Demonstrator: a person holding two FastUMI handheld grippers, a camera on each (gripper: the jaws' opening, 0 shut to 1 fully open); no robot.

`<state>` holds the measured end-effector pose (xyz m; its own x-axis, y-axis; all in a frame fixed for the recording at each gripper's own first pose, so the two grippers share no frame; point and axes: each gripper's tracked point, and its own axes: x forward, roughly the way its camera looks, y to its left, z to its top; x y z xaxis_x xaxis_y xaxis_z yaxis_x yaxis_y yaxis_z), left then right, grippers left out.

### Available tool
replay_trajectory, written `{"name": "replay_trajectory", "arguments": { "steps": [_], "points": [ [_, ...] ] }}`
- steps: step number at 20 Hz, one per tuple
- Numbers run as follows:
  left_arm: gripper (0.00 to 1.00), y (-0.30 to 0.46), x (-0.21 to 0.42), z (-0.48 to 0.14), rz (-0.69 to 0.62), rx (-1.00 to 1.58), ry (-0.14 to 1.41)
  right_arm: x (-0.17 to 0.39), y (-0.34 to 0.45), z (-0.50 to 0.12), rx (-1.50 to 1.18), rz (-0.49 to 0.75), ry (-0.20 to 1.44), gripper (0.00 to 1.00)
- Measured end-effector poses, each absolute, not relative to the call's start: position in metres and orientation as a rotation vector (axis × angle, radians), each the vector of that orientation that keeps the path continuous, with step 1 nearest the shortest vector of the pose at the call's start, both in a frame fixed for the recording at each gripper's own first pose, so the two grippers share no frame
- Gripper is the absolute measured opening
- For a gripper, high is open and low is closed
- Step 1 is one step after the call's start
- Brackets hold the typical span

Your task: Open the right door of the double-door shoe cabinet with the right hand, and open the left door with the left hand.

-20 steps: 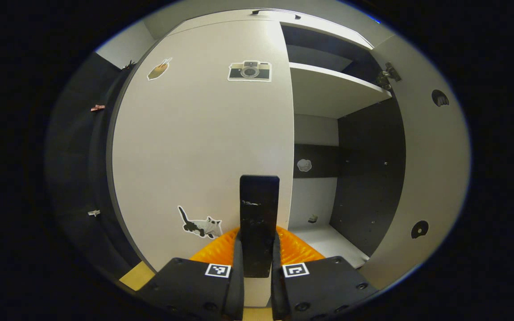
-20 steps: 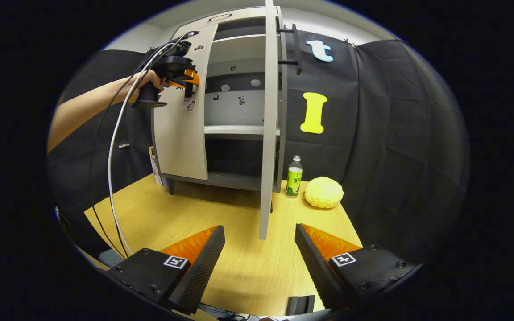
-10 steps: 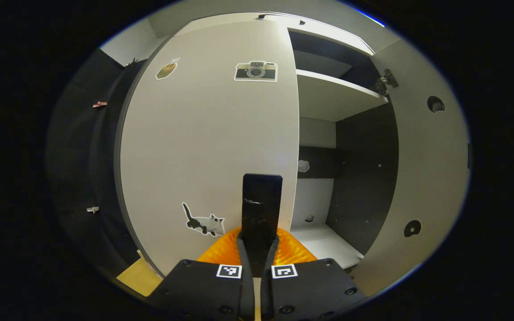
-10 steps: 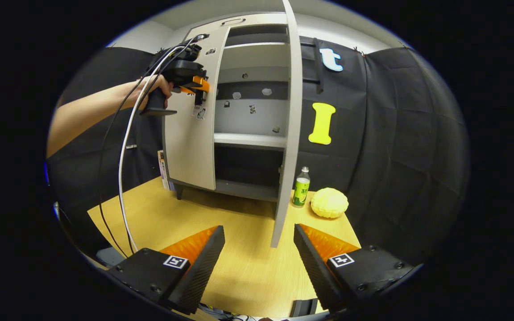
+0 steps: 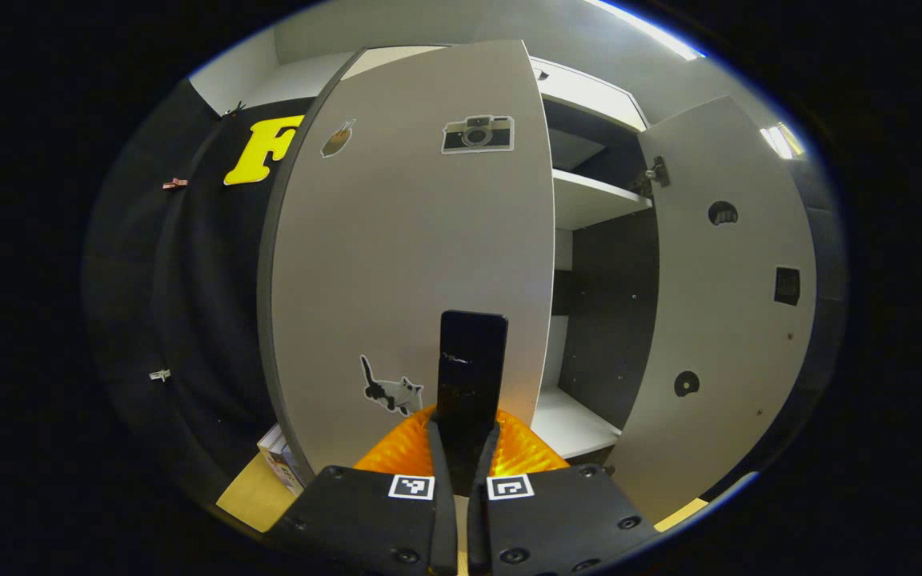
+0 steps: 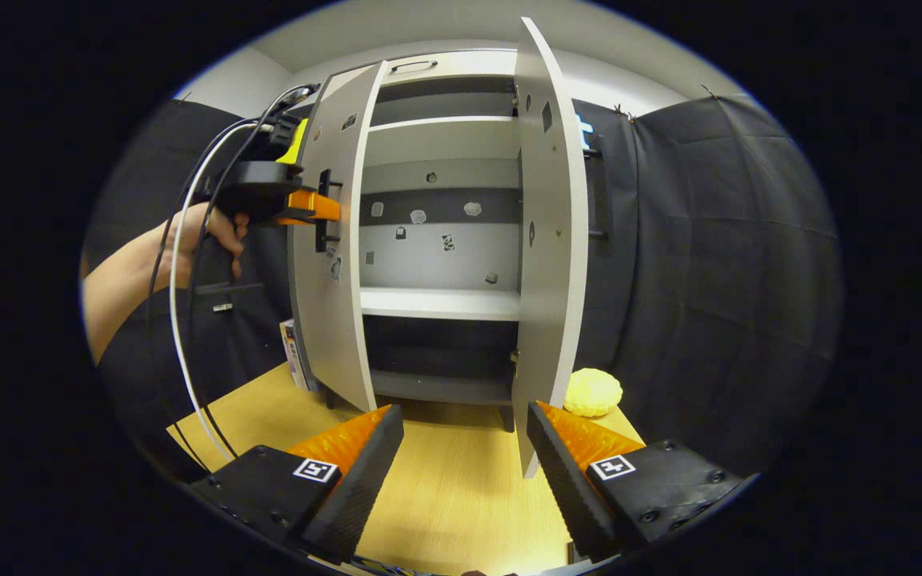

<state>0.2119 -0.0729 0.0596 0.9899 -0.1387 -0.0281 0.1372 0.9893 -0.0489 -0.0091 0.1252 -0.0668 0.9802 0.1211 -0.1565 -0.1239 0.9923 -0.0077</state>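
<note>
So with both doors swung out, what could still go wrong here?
1. The left gripper is shut on the left door's handle; pulling off the hinge arc could make it slip.
2. The right door hangs free, with the open right gripper back from it, so it might drift.

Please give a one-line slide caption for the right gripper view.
Both cabinet doors stand open; the left hand-held gripper grips the left door's handle.

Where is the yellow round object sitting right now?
In the right gripper view, the yellow round object sits on the table at lower right, just behind the open right door.
</note>
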Motion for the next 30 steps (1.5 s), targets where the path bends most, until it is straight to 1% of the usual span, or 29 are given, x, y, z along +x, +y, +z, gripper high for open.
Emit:
{"name": "replay_trajectory", "arguments": {
  "steps": [5,14,16,18,19,20,21,22,23,26,27,30],
  "points": [
    [0.10,-0.061,0.200,0.061,-0.168,-0.042,0.019,-0.017,0.145,-0.046,-0.016,0.078,0.112,0.98],
    [0.09,-0.020,0.177,0.064,-0.159,-0.024,-0.010,-0.019,0.195,-0.048,-0.026,0.069,0.138,0.98],
    [0.09,0.001,0.168,0.065,-0.129,-0.015,-0.016,-0.015,0.199,-0.047,-0.030,0.062,0.140,0.99],
    [0.08,0.027,0.165,0.066,-0.071,0.000,-0.030,-0.016,0.201,-0.042,-0.028,0.053,0.131,0.98],
    [0.06,0.044,0.170,0.063,-0.037,0.005,-0.026,-0.016,0.202,-0.041,-0.028,0.056,0.131,0.98],
    [0.05,0.063,0.170,0.060,0.003,0.013,-0.012,-0.016,0.202,-0.041,-0.032,0.058,0.131,0.98],
    [0.05,0.079,0.170,0.058,0.005,0.012,-0.007,-0.015,0.202,-0.040,-0.036,0.062,0.130,0.98],
    [0.07,0.077,0.171,0.059,-0.037,-0.029,-0.007,-0.014,0.201,-0.039,-0.041,0.067,0.126,0.98],
    [0.05,0.069,0.168,0.060,-0.035,-0.064,-0.003,-0.014,0.198,-0.038,-0.042,0.073,0.123,0.98],
    [0.07,0.072,0.167,0.056,0.028,0.007,-0.003,-0.006,0.195,-0.033,-0.039,0.100,0.108,0.98],
    [0.05,0.071,0.164,0.057,0.044,0.020,0.005,-0.003,0.190,-0.030,-0.035,0.109,0.103,0.98],
    [0.05,0.069,0.141,0.070,0.110,0.000,-0.008,0.009,0.171,-0.018,-0.032,0.122,0.088,0.98]
  ]
}}
